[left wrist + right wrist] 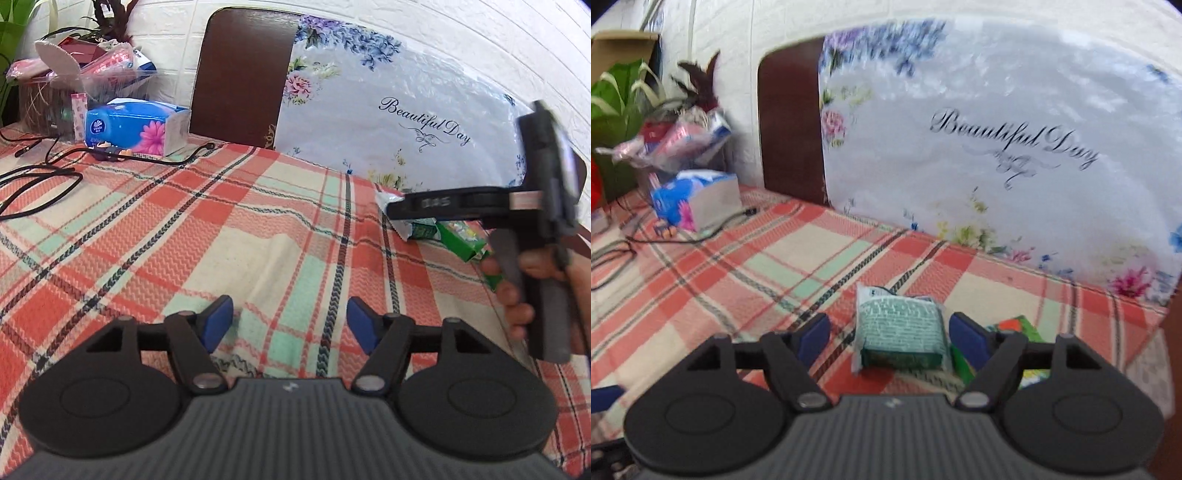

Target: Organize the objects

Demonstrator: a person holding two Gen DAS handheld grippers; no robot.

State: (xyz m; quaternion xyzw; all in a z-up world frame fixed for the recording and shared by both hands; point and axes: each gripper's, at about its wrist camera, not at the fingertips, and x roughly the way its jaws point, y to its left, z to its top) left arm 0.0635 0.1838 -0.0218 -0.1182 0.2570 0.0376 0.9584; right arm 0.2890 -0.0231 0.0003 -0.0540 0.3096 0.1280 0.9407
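Observation:
A teal-green wrapped packet point(899, 332) lies on the plaid cloth point(738, 280), between the jaws of my right gripper point(889, 338), which is open and not closed on it. A bright green box point(1019, 328) lies just right of the packet, partly behind the right finger. In the left wrist view the same packet point(410, 225) and green box point(463, 240) lie at the right, partly hidden by the right gripper's body point(491, 206). My left gripper point(290, 325) is open and empty above bare cloth point(184, 229).
A blue tissue box point(136, 127) and black cables point(40, 177) lie at the far left. A clear bin of packets point(92, 70) and a plant stand behind them. A brown headboard point(240, 74) and a floral pillow point(388, 110) back the surface.

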